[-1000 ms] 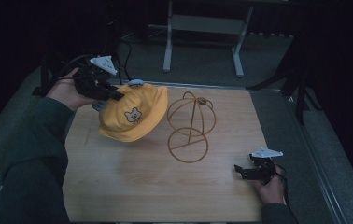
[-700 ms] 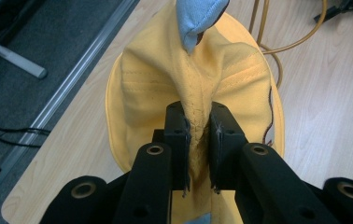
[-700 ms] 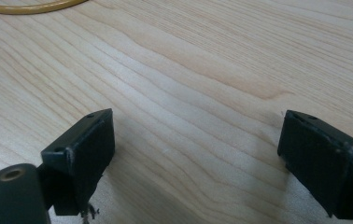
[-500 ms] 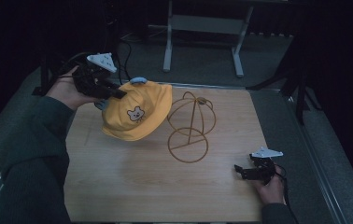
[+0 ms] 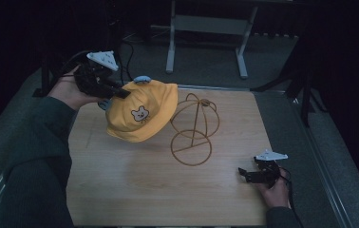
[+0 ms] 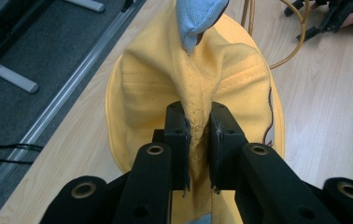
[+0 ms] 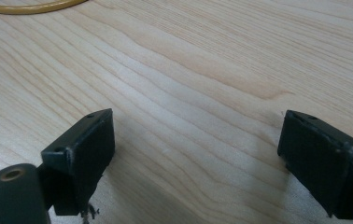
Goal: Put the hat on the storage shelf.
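Left tool [image 5: 116,92] clamped on a fold of the yellow hat [image 5: 142,116], jaws pinching the fabric tight; seen close in the left gripper view, where the fold [image 6: 198,121] bunches between the two black pads. Hat is lifted off the desk [image 5: 135,190], hanging over the far left part of it, tilted, bear face patch [image 5: 140,114] facing the camera. Blue ear [image 5: 142,79] on top of the hat, another blue bit [image 5: 103,105] at its left lower side near the tool. Left hand [image 5: 70,90] at the far left edge, dark green sleeve [image 5: 40,156] running down the left side.

Wire stand [image 5: 194,128] upright about mid desk, just right of the hat: round base ring flat on the wood, dome of wire hoops above. Hat's right edge is very near the dome; touching or not, cannot tell. In the left gripper view the wire [image 6: 300,32] shows beyond the hat.

Right tool [image 5: 250,175] low at the near right corner of the desk, jaws wide apart, nothing between them, held by the right hand [image 5: 275,190]. In the right gripper view, bare wood between the pads [image 7: 86,149], and a bit of the stand's base ring [image 7: 30,7] at the top left.

Grey floor and a metal frame [image 5: 206,28] beyond the far edge.
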Available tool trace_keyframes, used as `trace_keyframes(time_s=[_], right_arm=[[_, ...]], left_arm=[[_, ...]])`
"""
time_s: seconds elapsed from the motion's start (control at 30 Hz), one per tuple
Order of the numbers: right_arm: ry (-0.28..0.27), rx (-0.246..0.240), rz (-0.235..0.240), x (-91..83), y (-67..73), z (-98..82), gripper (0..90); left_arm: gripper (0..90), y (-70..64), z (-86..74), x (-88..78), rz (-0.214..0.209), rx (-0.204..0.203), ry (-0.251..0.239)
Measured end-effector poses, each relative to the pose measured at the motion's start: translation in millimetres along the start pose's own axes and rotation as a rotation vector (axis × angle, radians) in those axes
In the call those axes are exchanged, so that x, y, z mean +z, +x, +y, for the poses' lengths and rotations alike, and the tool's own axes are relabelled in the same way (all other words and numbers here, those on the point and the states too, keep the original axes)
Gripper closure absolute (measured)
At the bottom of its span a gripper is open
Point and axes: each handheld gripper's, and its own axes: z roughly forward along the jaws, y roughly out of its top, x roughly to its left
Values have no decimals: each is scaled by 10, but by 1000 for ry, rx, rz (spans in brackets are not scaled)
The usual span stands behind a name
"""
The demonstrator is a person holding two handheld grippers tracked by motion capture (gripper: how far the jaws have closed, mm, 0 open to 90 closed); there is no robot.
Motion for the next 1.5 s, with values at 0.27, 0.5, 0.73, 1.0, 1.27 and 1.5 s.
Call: trace_keyframes(time_s=[0.27,0.5,0.73,1.0,1.27,1.5], right_arm=[[1,1,0,-1,0,0,110],[1,4,1,-1,3,0,110],[1,0,0,-1,0,0,110],[0,-1,0,0,0,0,110],[1,-1,0,-1,-1,0,110],[0,0,0,0,-1,0,110]], left_arm=[[797,-28,81,-43,1,21,-18],[797,-60,129,-41,-7,29,-33],[797,-75,166,-35,-19,34,-43],[797,-108,225,-49,-20,53,-50],[797,-133,315,-37,-30,72,-53],[797,-155,371,0,-45,78,-65]])
